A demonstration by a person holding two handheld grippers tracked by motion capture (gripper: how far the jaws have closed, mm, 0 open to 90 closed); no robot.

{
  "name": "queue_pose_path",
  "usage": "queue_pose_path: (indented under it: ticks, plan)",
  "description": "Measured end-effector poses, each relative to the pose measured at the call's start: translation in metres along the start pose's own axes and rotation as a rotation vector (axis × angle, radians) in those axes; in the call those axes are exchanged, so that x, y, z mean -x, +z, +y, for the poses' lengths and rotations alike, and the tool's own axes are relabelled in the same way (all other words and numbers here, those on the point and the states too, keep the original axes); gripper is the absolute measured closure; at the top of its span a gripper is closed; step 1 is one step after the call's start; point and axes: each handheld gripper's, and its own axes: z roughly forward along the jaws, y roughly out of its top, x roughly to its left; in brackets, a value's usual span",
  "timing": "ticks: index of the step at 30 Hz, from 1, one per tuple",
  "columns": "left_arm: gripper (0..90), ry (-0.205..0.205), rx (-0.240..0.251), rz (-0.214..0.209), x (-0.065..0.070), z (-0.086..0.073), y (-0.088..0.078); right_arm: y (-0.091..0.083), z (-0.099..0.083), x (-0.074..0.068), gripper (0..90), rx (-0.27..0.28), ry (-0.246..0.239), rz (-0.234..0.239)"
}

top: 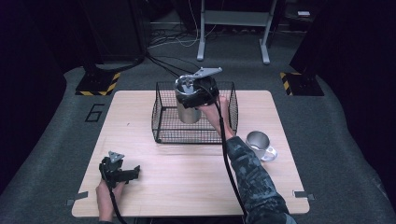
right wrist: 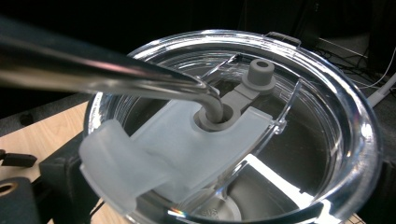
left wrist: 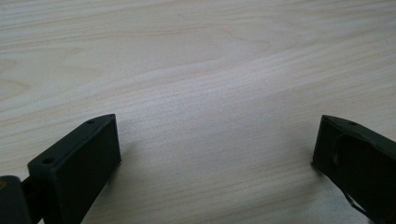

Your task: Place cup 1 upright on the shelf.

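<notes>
Here the right gripper (top: 198,95) holds a steel tumbler (top: 188,112) upright over the wire basket (top: 161,128) at the far middle of the table (top: 187,177). The tumbler's long axis runs straight up and down, its base inside the basket's walls; whether it touches the basket floor I cannot tell. The gripper sits at the tumbler's top, just on the person's side of it, jaws closed against the upper wall. In the right gripper view the clear lid (right wrist: 327,93) faces the camera, with a frosted slider tab (right wrist: 154,154) and a bent metal straw (right wrist: 116,70) passing through its grey grommet. The tumbler looks smooth, shiny and likely slippery.

The left gripper (top: 119,171) rests low near the table's near-left corner, well apart from the basket, jaws spread wide over bare wood. The right hand is plainly the nearer one. A second metal cup (top: 258,140) stands right of the basket.
</notes>
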Motion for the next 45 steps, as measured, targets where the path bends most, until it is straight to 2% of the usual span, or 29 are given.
queue_pose_path:
  ticks: [8, 11, 15, 23, 30, 35, 45]
  plan:
    - [0.4, 0.001, 0.000, 0.000, 0.000, 0.000, 0.000, 0.019, -0.004, 0.002, 3.3, -0.016, 0.009, -0.003]
    - [0.4, 0.001, 0.000, 0.000, 0.000, 0.000, 0.000, 0.025, -0.006, 0.002, 3.3, -0.024, 0.028, -0.001]
    - [0.4, 0.000, 0.000, 0.000, 0.000, 0.000, 0.000, 0.033, -0.007, 0.003, 3.3, -0.030, 0.025, 0.004]
    - [0.4, 0.000, 0.000, 0.000, 0.000, 0.000, 0.000, 0.046, -0.011, 0.000, 3.3, -0.051, 0.055, 0.017]
    - [0.4, 0.000, 0.000, 0.000, 0.000, 0.000, 0.000, 0.057, -0.014, -0.001, 3.3, -0.067, 0.062, 0.025]
    - [0.5, 0.000, 0.000, 0.000, 0.000, 0.000, 0.000, 0.066, -0.019, -0.001, 3.3, -0.095, 0.081, 0.033]
    - [0.4, 0.000, 0.000, -0.002, 0.000, 0.000, 0.000, 0.080, -0.028, -0.004, 3.3, -0.133, 0.082, 0.050]
